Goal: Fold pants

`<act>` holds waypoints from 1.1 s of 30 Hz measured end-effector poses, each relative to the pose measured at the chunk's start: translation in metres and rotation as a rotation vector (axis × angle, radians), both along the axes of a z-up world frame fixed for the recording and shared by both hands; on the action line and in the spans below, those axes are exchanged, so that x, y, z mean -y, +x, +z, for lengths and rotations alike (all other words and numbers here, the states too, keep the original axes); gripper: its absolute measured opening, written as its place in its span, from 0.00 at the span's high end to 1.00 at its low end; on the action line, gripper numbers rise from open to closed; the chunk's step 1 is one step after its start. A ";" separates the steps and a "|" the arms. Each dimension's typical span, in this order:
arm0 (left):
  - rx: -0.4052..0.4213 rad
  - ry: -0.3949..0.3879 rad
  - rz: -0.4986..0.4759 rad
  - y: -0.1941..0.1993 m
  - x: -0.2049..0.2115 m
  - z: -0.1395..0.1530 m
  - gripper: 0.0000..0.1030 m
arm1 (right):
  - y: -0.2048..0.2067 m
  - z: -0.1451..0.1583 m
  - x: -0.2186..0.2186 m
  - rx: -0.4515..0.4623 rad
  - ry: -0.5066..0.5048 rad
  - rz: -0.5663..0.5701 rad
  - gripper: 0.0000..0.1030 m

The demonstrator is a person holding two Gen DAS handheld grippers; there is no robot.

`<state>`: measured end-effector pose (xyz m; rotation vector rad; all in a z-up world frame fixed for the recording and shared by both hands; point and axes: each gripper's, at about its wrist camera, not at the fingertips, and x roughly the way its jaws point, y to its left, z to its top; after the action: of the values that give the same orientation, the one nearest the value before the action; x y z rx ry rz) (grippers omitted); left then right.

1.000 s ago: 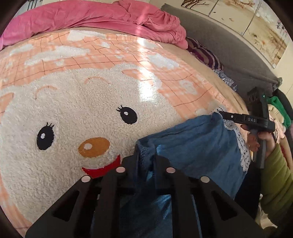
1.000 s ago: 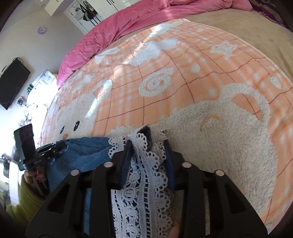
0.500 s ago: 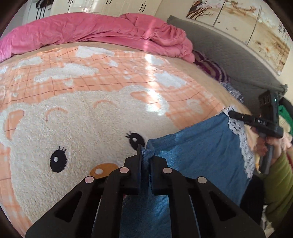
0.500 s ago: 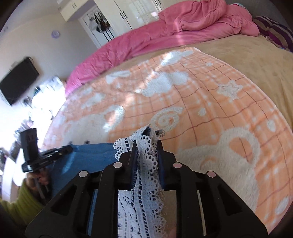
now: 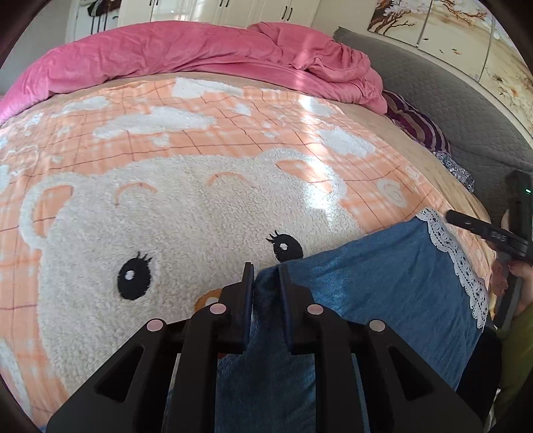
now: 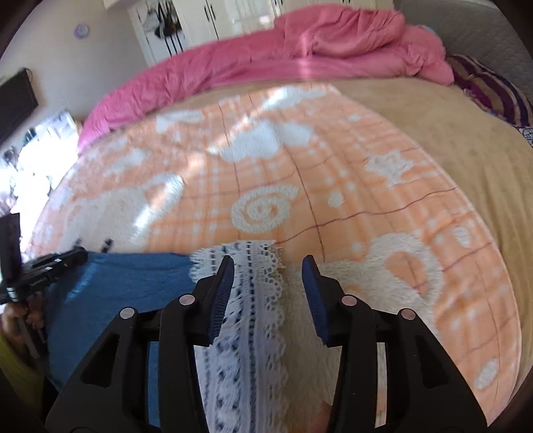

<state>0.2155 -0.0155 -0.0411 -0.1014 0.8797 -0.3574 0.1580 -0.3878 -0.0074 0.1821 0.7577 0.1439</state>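
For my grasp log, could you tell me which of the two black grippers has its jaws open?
The right gripper: its blue-padded jaws stand wide apart around the white lace hem, while the left gripper is pinched shut on the blue denim pants.

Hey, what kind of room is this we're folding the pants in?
Most likely a home bedroom. The pants lie on a bed spread with a bear blanket, a pink duvet is bunched at its far side, and white wardrobe doors stand behind it.
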 end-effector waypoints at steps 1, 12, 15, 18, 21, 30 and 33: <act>0.001 0.002 0.008 -0.003 -0.001 0.002 0.84 | -0.010 0.005 0.002 0.022 0.017 -0.008 0.59; 0.065 0.006 0.057 -0.056 -0.015 0.035 0.66 | -0.105 -0.006 0.003 0.021 0.190 -0.015 0.49; 0.077 0.005 0.060 -0.075 -0.016 0.040 0.62 | -0.117 -0.014 -0.001 -0.008 0.196 -0.013 0.47; 0.073 0.016 0.059 -0.092 -0.016 0.041 0.62 | -0.120 -0.022 -0.002 -0.038 0.209 -0.017 0.43; 0.070 0.025 0.065 -0.111 -0.018 0.041 0.61 | -0.121 -0.026 -0.002 -0.049 0.203 -0.028 0.41; 0.078 0.077 0.177 -0.157 -0.058 0.038 0.52 | -0.116 -0.046 -0.005 -0.120 0.225 -0.048 0.33; 0.041 0.088 0.235 -0.163 -0.080 0.028 0.52 | -0.119 -0.046 -0.003 -0.115 0.242 -0.047 0.33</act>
<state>0.0525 0.0643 -0.0127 -0.1148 0.8319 -0.1006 0.0392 -0.3849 -0.0532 0.4407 0.8490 0.1814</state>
